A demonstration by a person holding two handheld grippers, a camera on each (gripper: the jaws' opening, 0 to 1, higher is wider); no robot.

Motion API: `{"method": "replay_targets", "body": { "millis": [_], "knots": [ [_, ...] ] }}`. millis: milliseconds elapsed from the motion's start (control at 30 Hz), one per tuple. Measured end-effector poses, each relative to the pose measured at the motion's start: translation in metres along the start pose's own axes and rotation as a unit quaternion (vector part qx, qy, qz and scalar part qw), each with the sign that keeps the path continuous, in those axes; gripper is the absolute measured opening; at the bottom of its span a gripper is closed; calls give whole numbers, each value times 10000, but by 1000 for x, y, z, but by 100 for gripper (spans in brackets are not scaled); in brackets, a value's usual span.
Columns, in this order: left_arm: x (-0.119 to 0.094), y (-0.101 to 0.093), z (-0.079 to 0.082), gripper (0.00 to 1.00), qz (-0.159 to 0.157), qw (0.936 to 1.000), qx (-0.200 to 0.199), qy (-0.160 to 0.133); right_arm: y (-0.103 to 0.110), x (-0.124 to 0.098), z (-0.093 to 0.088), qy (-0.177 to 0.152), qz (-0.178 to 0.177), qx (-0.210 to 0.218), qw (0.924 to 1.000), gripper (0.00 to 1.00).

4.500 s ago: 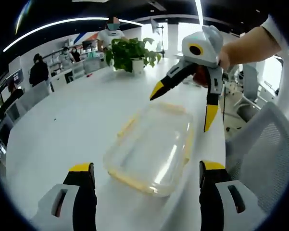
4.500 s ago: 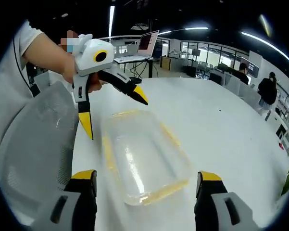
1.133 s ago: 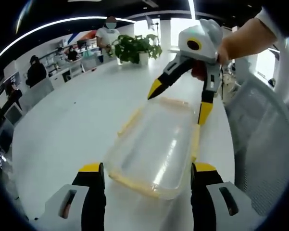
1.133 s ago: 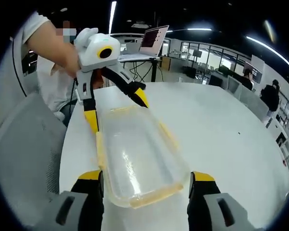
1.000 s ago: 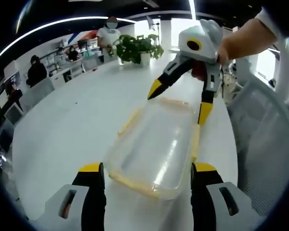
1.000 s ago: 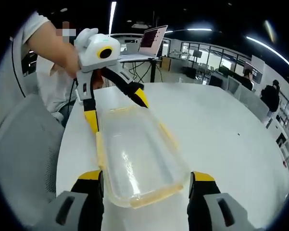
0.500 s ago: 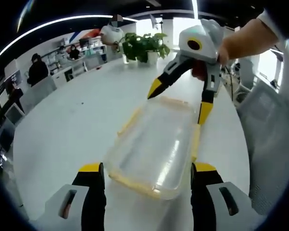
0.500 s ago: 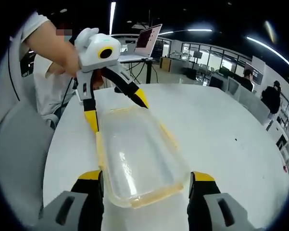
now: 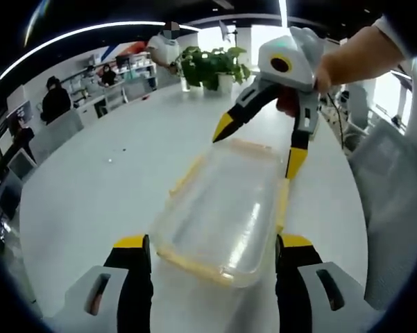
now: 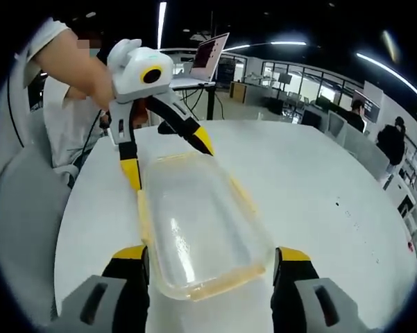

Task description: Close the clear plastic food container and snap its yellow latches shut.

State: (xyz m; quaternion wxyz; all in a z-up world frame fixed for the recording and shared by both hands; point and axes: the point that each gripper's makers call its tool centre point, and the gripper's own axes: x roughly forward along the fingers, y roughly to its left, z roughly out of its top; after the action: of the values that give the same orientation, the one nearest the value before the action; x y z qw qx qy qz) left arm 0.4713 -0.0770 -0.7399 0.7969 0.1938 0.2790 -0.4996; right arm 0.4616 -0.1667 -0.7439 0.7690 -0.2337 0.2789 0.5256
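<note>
Both tongs unmoved, straddling container (image 9: pixel 225 208) ends; table (image 9: pixel 90 187) open.

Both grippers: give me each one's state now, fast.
Left gripper: open, jaws straddling one end of the clear plastic food container.
Right gripper: open, straddling its other end.

Bright ceiling strip lights, glare on white table (image 9: pixel 90 194), fisheye-bent edges, soft focus

White table (image 9: pixel 90 180), potted plant (image 9: pixel 215 66), laptop (image 10: pixel 211 55)
</note>
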Motion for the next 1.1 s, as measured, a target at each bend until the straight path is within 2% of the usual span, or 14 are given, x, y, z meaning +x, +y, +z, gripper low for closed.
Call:
{"method": "replay_targets", "body": {
  "millis": [167, 233, 367, 467, 533, 600, 867, 1100],
  "knots": [
    [0, 1, -1, 71, -10, 9999, -123, 10, 0, -1, 0, 18, -41, -22, 10000, 73],
    [-1, 1, -1, 74, 5, 9999, -129, -23, -2, -1, -3, 91, -60, -24, 9999, 79],
    [-6, -3, 2, 91, -62, 9997, -214, -127, -1, -6, -9, 173, -36, 28, 9998, 84],
    [-8, -8, 0, 99, -189, 9993, -279, -146, 2, -9, -2, -19, 19, 319, 9995, 99],
    [-10, -9, -1, 99, -162, 9995, -244, -141, 4, -11, 4, -154, 50, 416, 9990, 99],
    [-12, -9, 1, 99, -155, 9991, -358, -174, 3, -12, 5, -119, 1, 349, 9993, 99],
    [-19, -14, 8, 99, -71, 9993, -294, -224, 7, -16, 11, -140, -96, 267, 9995, 99],
    [-28, -24, 11, 99, -75, 9989, -368, -271, 10, -25, 20, -274, -241, 329, 9988, 99]
  ]
}}
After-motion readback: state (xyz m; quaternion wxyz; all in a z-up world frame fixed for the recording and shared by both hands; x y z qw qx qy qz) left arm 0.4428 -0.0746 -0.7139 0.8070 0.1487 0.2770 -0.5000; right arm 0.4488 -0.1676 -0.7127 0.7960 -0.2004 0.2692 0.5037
